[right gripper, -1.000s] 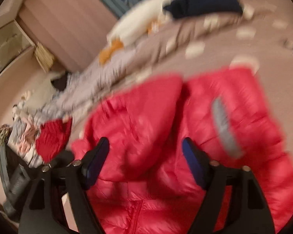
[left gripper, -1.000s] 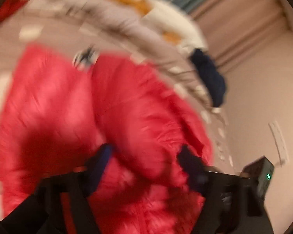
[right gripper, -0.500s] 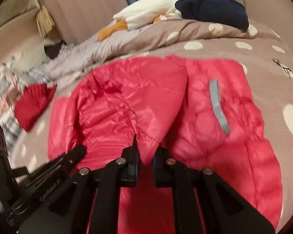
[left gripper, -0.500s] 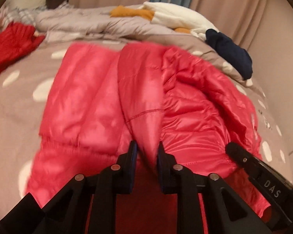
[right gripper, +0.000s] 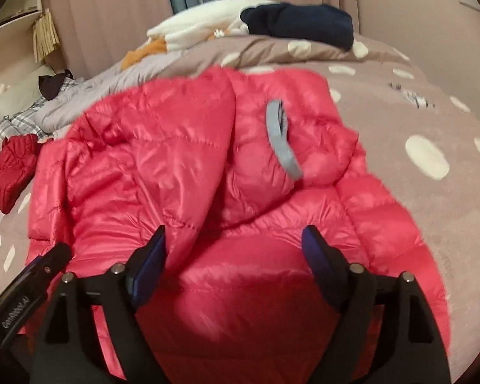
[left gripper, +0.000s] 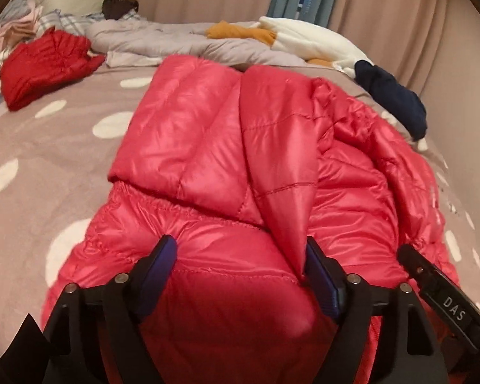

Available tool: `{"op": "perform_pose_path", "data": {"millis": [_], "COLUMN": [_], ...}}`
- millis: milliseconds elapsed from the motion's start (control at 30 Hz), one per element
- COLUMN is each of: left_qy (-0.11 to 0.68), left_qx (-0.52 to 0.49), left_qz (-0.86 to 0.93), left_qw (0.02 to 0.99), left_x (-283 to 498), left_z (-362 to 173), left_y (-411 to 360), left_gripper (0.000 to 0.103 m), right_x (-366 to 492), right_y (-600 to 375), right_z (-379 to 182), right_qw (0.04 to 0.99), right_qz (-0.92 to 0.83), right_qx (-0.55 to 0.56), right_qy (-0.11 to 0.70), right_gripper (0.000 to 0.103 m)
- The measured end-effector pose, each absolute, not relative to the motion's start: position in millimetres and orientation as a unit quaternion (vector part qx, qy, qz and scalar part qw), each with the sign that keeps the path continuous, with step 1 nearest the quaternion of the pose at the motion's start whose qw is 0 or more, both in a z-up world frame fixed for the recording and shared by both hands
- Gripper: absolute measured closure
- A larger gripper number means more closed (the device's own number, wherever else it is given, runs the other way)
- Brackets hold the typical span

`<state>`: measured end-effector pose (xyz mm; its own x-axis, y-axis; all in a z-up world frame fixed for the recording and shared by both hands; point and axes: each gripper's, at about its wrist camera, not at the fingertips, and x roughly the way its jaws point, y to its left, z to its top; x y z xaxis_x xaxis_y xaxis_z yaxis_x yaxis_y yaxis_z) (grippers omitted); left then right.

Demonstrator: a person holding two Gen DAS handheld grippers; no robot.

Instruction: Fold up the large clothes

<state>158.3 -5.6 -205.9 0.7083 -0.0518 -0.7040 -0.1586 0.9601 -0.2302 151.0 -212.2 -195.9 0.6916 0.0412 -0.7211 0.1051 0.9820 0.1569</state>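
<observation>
A shiny red puffer jacket (left gripper: 208,147) lies spread on the spotted bedspread, its sleeves folded inward over the body. It also shows in the right wrist view (right gripper: 182,166), with a grey-blue loop (right gripper: 281,137) on one folded part. My left gripper (left gripper: 240,262) is open just over the jacket's near end; a folded point of fabric rests against its right finger (left gripper: 320,275). My right gripper (right gripper: 233,252) is open over the same near end. Each gripper's body shows at the edge of the other's view.
The taupe bedspread (left gripper: 48,166) with white spots surrounds the jacket. A darker red folded garment (left gripper: 44,64) lies at far left. A grey duvet (left gripper: 182,41), white and orange items (left gripper: 304,38) and a navy garment (left gripper: 393,96) lie along the far side. Curtains stand behind.
Half a second ago both grippers were shut on a folded point of the jacket. Both have now opened and let the fabric drop onto the jacket.
</observation>
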Motion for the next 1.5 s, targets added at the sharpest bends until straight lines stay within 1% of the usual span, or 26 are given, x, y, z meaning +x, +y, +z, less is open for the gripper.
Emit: {"op": "perform_pose_path", "data": {"millis": [67, 200, 367, 533, 700, 900, 1033, 1133, 1200, 1233, 1267, 1300, 1400, 1500], "left_qy": [0.376, 0.383, 0.395, 0.402, 0.407, 0.393, 0.367, 0.346, 0.324, 0.312, 0.308, 0.301, 0.278, 0.274], "left_qx": [-0.131, -0.122, -0.123, -0.118, -0.107, -0.136, -0.177, -0.177, -0.193, -0.208, -0.215, -0.224, -0.252, -0.244], "left_qz": [0.035, 0.040, 0.043, 0.047, 0.054, 0.039, 0.034, 0.045, 0.052, 0.066, 0.074, 0.074, 0.093, 0.091], "left_qw": [0.917, 0.915, 0.910, 0.907, 0.905, 0.909, 0.913, 0.920, 0.925, 0.925, 0.924, 0.924, 0.922, 0.926], "left_x": [157.6, 162.1, 174.0, 181.3, 184.1, 168.9, 145.2, 117.8, 96.6, 82.8, 74.8, 62.3, 30.3, 2.8], "left_z": [-207.7, -212.6, -217.1, -219.4, -218.6, -212.3, -199.6, -186.0, -178.0, -173.4, -170.2, -166.8, -168.9, -175.1], "left_y": [-7.7, -9.4, -7.1, -8.0, -10.4, -1.6, 10.4, 18.7, 29.9, 38.3, 44.0, 51.3, 64.7, 65.9], "left_gripper": [0.021, 0.019, 0.014, 0.011, 0.010, 0.010, 0.010, 0.010, 0.010, 0.008, 0.004, 0.002, 0.001, 0.001], "right_x": [153.4, 162.5, 175.2, 186.5, 194.6, 184.0, 159.1, 136.0, 114.9, 104.0, 93.3, 81.1, 31.9, -2.2], "right_y": [-216.6, -211.8, -205.1, -206.9, -204.6, -206.9, -220.7, -229.0, -240.9, -248.1, -254.4, -260.1, -282.5, -300.0], "right_z": [-201.7, -204.6, -208.5, -212.3, -212.9, -208.6, -193.2, -176.5, -164.1, -158.7, -153.9, -148.7, -142.4, -144.4], "right_qw": [0.913, 0.911, 0.906, 0.904, 0.903, 0.906, 0.915, 0.918, 0.922, 0.923, 0.924, 0.926, 0.936, 0.939], "right_qz": [-0.021, -0.033, -0.047, -0.052, -0.056, -0.048, -0.017, -0.003, 0.003, 0.001, -0.004, -0.008, -0.056, -0.087], "right_qx": [0.104, 0.093, 0.080, 0.082, 0.079, 0.089, 0.130, 0.136, 0.160, 0.175, 0.184, 0.189, 0.200, 0.197], "right_qy": [0.394, 0.401, 0.413, 0.417, 0.419, 0.412, 0.381, 0.372, 0.352, 0.342, 0.336, 0.328, 0.285, 0.269], "right_gripper": [0.013, 0.009, 0.001, 0.000, 0.000, 0.000, 0.001, 0.001, 0.001, 0.001, 0.000, 0.001, 0.000, 0.000]}}
